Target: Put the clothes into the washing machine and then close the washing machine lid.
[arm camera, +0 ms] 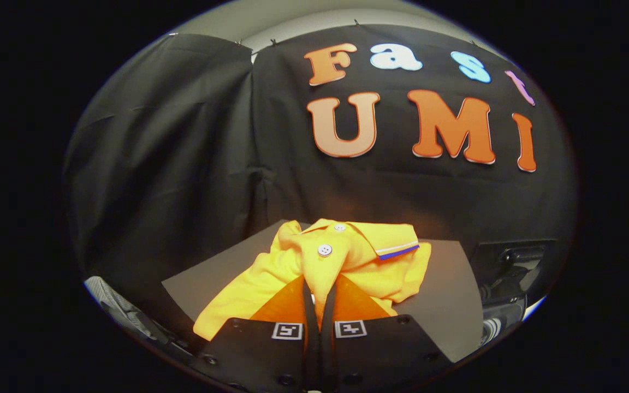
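A yellow polo shirt (pixel 292 262) with white buttons and a blue-and-white edged collar hangs bunched just ahead of my fingers, over a dark grey board (pixel 440 305). My gripper (pixel 319 289) is shut on the shirt: a fold of the button placket is pinched between the two fingers, which stand almost together. The shirt's body drapes down on both sides of the fingers and spreads left toward the board's near corner.
The dark board lies flat under the shirt and runs on to the right. Beyond its right edge stands a dark machine-like object (pixel 511 273). A grey ribbed object (pixel 120 308) shows low on the left. Black cloth closes the back.
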`<state>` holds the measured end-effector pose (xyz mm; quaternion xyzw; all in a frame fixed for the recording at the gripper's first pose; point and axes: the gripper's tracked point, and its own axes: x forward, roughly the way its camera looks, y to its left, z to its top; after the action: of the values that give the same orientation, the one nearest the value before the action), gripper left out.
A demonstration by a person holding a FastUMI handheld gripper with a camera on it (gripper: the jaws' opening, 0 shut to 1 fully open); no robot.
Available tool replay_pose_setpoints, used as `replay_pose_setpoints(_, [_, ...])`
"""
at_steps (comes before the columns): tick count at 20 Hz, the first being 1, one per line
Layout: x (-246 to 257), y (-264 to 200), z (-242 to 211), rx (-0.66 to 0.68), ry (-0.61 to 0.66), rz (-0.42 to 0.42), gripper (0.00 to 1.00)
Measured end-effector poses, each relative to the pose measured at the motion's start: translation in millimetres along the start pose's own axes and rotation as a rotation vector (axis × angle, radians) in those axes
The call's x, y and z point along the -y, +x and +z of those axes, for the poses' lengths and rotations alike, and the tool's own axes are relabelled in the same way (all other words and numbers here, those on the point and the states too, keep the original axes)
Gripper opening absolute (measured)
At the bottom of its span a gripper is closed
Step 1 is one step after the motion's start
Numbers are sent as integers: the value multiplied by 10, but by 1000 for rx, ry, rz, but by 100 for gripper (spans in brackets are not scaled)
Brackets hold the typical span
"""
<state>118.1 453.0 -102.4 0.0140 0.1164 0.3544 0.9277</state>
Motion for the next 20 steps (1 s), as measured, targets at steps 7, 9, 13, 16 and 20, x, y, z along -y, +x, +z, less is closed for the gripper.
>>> replay_pose_setpoints(7, [-83,-547,576,189,9,-46,8])
replay_pose_setpoints(9, [-45,-646,708,212,4,-64,8])
replay_pose_setpoints(13, [133,-897,940,255,13,-123,8])
replay_pose_setpoints(16, [333,-1092,1076,284,23,-186,8])
replay_pose_setpoints(20, [766,-1533,1363,353,69,-287,8])
